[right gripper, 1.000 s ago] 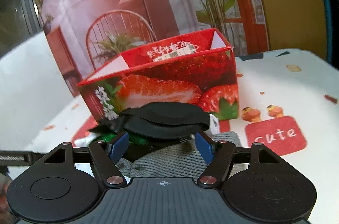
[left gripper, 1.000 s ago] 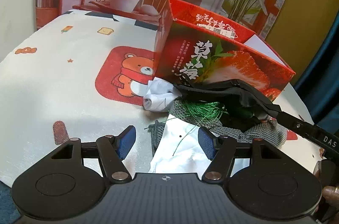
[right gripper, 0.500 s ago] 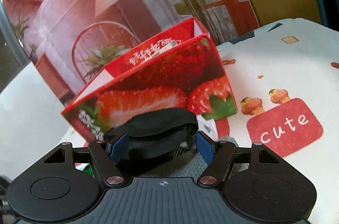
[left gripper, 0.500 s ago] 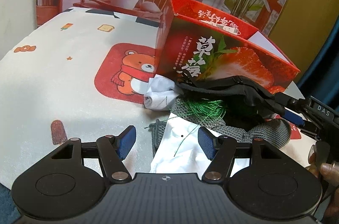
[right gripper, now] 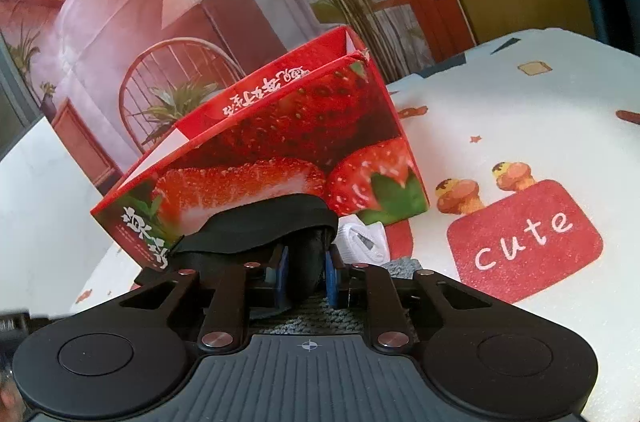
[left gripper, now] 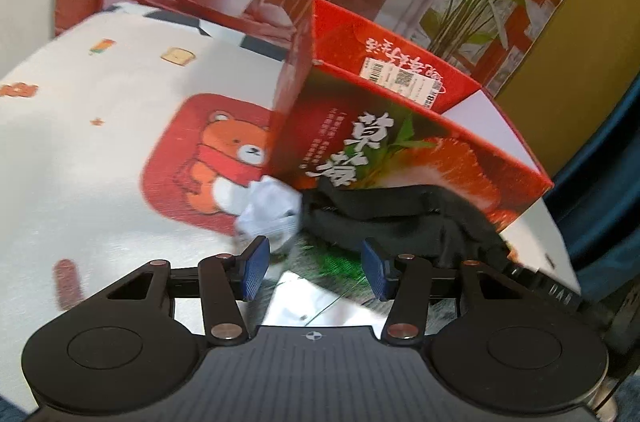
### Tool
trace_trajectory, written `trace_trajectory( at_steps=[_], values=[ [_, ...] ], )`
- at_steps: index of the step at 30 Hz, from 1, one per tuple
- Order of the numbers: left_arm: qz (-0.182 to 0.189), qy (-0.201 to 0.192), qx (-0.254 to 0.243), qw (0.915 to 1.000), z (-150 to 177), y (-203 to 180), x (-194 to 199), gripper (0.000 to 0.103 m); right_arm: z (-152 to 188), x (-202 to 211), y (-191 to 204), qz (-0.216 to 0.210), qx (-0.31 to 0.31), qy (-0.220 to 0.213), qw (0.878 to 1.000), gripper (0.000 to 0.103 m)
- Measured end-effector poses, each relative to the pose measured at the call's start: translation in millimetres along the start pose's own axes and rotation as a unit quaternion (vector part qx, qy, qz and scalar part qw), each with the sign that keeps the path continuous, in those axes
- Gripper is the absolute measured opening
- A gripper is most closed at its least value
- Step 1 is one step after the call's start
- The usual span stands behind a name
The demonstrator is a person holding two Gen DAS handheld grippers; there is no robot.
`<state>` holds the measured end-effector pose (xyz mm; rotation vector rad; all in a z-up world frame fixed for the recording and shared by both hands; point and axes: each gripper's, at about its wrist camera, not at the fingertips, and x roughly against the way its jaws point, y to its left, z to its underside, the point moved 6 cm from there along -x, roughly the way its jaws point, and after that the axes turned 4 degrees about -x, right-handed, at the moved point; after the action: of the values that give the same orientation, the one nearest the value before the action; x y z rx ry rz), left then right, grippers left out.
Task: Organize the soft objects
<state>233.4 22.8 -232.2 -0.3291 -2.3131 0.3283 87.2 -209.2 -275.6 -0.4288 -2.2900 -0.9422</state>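
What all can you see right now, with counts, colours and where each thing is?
strawberry box: one, red, open-topped, on the tablecloth behind the pile
black cloth: one, black, front of the box, pinched
white cloth: one, white, crumpled at the box corner
grey knit: one, grey, under the pile
green threads: one tangle, green, on the knit
tablecloth: one, white, printed
left gripper: open, over the pile
right gripper: shut on the black cloth
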Motion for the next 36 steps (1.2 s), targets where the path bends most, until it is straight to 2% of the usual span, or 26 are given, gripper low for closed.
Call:
trace_trajectory(
  at_steps=[5, 9, 17, 18, 20, 22, 26, 31, 36],
  values=[
    [0.014, 0.019, 0.011, 0.9996, -7, -8, -26, 0.053, 2, -1, -2, 0.0, 0.004, 0.002, 1.0, 0.017],
    [0.016, 0.038, 0.041, 0.9983, -7, -5, -43, 0.052, 2, 0, -2, -0.002, 0.007, 0.002, 1.0, 0.017],
    [0.037, 0.03, 0.109, 0.9929, -20, 4, -58, 0.05, 3, -1, -3, -0.002, 0.007, 0.003, 1.0, 0.017],
    [0.035, 0.026, 0.106, 0.9934, -22, 2, -56, 0.042, 3, -1, -3, -0.002, 0.006, 0.002, 1.0, 0.017],
    [0.029, 0.017, 0.09, 0.9953, -25, -1, -51, 0.036, 2, 1, -2, -0.001, 0.005, 0.001, 1.0, 0.017],
    [0.025, 0.01, 0.073, 0.997, -28, -3, -44, 0.024, 0, 5, -1, -0.001, 0.007, -0.004, 1.0, 0.017],
    [0.015, -0.001, 0.049, 0.9987, -30, -5, -34, 0.014, -4, 13, 4, -0.009, 0.014, -0.015, 1.0, 0.013],
    [0.008, -0.036, 0.003, 0.9993, -30, -13, -12, 0.008, -8, 25, 17, -0.02, 0.033, -0.026, 0.999, 0.009],
    [0.005, -0.066, -0.048, 0.9966, -30, -28, 13, 0.007, -13, 38, 29, -0.03, 0.051, -0.038, 0.998, 0.008]
  ],
)
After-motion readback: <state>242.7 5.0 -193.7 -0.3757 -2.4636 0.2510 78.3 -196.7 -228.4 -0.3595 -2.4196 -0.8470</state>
